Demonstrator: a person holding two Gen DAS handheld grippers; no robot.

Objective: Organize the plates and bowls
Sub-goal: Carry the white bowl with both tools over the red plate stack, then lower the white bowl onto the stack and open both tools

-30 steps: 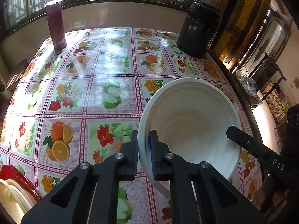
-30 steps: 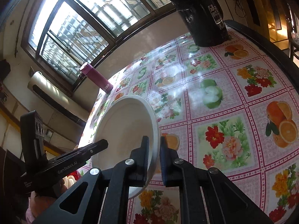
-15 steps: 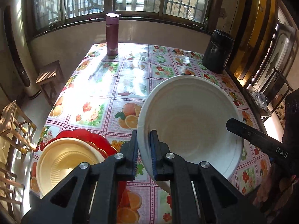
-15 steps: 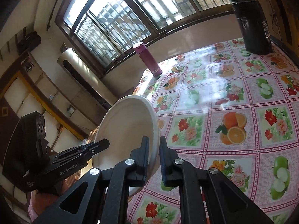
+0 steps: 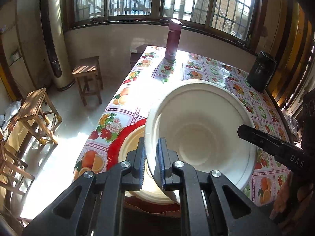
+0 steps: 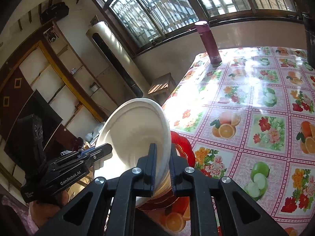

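A white bowl (image 5: 200,137) hangs tilted in the air, held by opposite rims. My left gripper (image 5: 151,145) is shut on its near-left rim. My right gripper (image 6: 163,153) is shut on the other rim and shows in the left wrist view as a black finger (image 5: 275,147). Right under the bowl, at the table's near-left corner, a cream dish (image 5: 130,147) lies on a red plate (image 5: 116,143). The right wrist view shows the same bowl (image 6: 133,133) above the red plate (image 6: 183,145), with the left gripper (image 6: 106,150) at the bowl's far side.
A maroon flask (image 5: 173,39) stands at the far left of the fruit-patterned table (image 5: 196,72), a black canister (image 5: 259,70) at the far right. Wooden stools (image 5: 86,72) stand on the floor left of the table's edge.
Both grippers have carried the white bowl from mid-table back toward the near-left corner. It now hangs over the cream dish and red plate. Both grips are unchanged.
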